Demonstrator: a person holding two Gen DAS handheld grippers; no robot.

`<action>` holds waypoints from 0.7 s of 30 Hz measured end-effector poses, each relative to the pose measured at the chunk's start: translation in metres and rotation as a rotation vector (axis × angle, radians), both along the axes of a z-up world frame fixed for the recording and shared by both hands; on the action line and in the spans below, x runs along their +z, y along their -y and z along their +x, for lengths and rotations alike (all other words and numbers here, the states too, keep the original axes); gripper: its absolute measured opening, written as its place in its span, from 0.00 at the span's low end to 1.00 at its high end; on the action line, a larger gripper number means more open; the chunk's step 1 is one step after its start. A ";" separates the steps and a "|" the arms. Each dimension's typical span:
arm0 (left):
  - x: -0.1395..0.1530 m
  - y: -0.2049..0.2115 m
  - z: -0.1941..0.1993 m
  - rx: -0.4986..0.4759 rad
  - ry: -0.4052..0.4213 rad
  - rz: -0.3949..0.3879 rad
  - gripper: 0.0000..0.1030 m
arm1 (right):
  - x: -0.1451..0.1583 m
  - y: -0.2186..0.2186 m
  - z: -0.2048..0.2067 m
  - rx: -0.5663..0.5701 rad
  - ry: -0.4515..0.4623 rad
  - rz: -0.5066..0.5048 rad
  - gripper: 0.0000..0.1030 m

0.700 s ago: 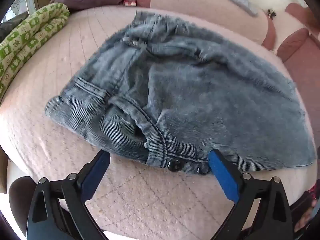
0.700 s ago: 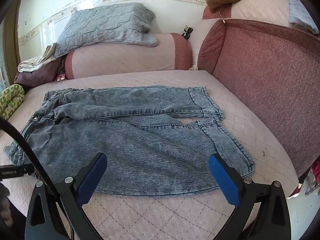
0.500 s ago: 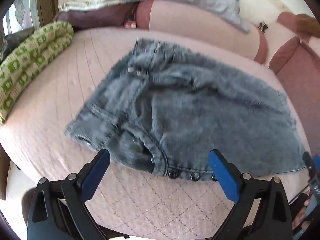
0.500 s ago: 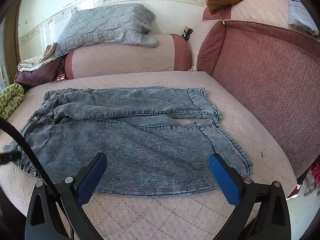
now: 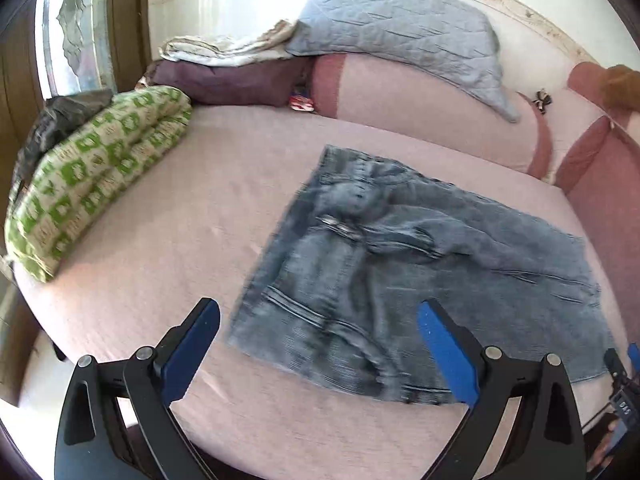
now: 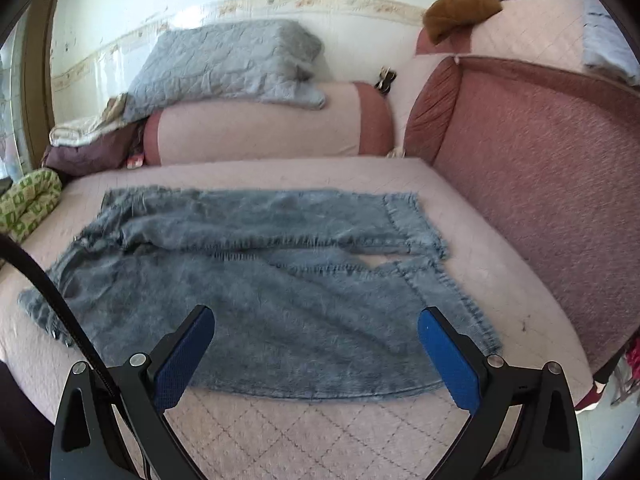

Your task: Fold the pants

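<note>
Faded blue jeans (image 6: 256,300) lie unfolded across a pink quilted bed (image 6: 320,432), waistband left and leg cuffs right, likely laid flat for folding, while the left gripper (image 5: 318,350) and right gripper (image 6: 316,354), both released and empty, hover at the near edge.

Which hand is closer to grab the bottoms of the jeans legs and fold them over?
The right gripper, probably. Its open fingers face the jeans, with the near leg's hem just past the right fingertip. The left gripper, also open, looks at the waistband end, far from the hems.
</note>
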State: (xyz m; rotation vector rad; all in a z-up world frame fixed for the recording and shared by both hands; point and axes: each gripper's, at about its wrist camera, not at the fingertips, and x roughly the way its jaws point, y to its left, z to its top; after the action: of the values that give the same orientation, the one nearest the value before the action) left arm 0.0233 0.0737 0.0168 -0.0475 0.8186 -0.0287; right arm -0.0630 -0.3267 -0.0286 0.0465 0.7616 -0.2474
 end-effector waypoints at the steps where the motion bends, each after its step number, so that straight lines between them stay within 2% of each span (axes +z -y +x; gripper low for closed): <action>1: 0.000 -0.004 0.001 0.005 0.006 0.003 0.96 | -0.001 -0.001 0.001 0.001 -0.006 0.004 1.00; 8: -0.003 -0.017 0.007 0.022 0.012 -0.006 0.96 | 0.001 0.001 0.000 -0.031 0.007 0.015 1.00; 11: -0.008 -0.011 0.015 0.001 -0.023 -0.003 0.96 | 0.000 0.004 0.003 -0.031 -0.016 0.019 1.00; 14: -0.004 -0.003 0.032 -0.037 -0.048 -0.027 0.96 | 0.002 0.009 0.010 -0.013 0.007 0.012 1.00; 21: 0.014 0.007 0.085 -0.046 -0.011 0.003 0.96 | 0.022 0.040 0.043 0.014 0.043 0.016 1.00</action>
State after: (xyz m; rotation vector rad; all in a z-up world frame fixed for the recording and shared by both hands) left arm 0.1087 0.0666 0.0305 -0.0261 0.8310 -0.0702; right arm -0.0203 -0.3664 -0.0063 0.0611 0.7212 -0.2264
